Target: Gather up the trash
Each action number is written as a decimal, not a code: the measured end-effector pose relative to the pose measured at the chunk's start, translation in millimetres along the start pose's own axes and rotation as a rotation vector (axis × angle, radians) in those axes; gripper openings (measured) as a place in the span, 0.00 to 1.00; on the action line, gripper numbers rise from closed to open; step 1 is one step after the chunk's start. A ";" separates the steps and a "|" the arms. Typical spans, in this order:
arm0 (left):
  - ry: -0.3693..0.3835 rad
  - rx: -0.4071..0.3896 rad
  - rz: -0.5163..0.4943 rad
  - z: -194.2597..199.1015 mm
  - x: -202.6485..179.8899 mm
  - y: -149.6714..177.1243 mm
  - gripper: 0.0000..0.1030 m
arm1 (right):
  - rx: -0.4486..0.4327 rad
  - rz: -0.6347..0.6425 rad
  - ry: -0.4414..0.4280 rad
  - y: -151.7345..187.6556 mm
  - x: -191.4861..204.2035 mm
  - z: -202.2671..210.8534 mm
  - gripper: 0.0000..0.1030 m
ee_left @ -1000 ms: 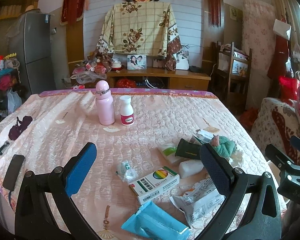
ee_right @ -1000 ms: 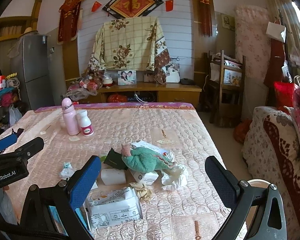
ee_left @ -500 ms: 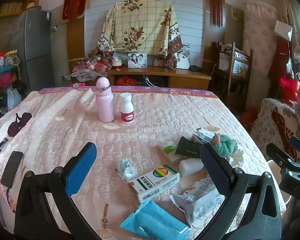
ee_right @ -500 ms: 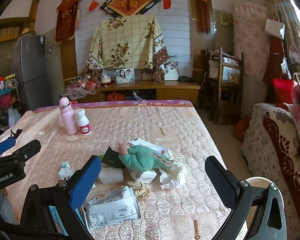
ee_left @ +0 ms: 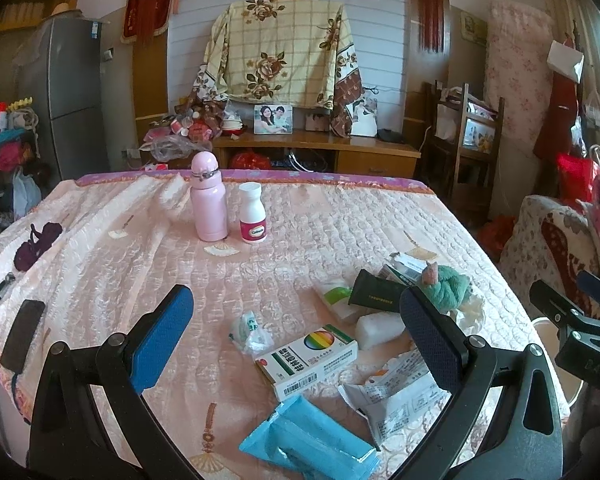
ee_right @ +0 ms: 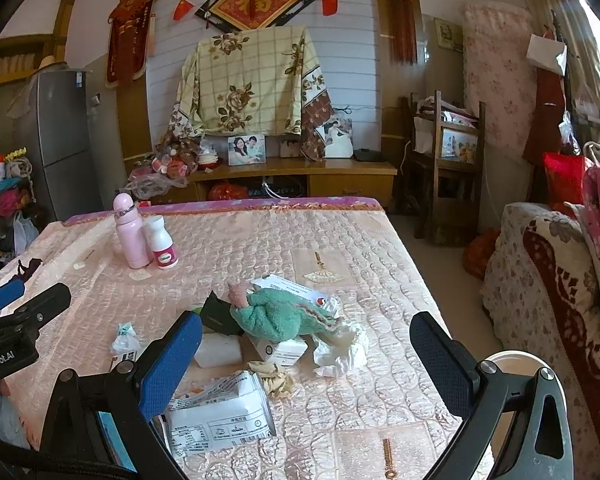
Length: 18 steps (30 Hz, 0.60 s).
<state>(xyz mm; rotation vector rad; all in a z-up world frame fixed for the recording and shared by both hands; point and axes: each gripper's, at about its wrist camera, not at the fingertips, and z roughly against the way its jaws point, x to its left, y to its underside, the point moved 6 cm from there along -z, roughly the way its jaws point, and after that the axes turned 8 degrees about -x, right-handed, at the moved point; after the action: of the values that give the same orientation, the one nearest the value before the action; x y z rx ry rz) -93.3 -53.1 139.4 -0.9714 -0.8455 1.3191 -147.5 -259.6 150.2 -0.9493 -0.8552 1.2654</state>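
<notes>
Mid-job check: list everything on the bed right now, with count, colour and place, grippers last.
Bottle: 1, pink, far left, upright.
Pill bottle: 1, white, beside the pink one.
Medicine box: 1, white and green, near centre.
Blue packet: 1, near edge.
White wrapper: 1, printed, near edge.
Plush toy: 1, green, on the pile, right.
Dark pouch: 1, beside the toy.
Crumpled tissue: 1, white, right of the pile.
Phone: 1, black, left edge.
Left gripper: open, empty.
Right gripper: open, empty.
</notes>
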 end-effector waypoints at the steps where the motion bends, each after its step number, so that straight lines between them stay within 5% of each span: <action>1: 0.001 0.000 0.001 0.1 0.0 0.2 1.00 | 0.001 0.000 0.001 0.3 -0.4 -0.4 1.00; 18: 0.005 0.015 0.000 0.9 -1.7 14.3 1.00 | 0.013 0.001 0.014 2.8 -8.5 -4.0 1.00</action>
<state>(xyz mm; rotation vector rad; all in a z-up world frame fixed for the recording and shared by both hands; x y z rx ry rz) -99.7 -54.7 126.6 -0.9625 -0.8308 1.3202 -145.9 -268.3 146.0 -0.9473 -0.8351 1.2627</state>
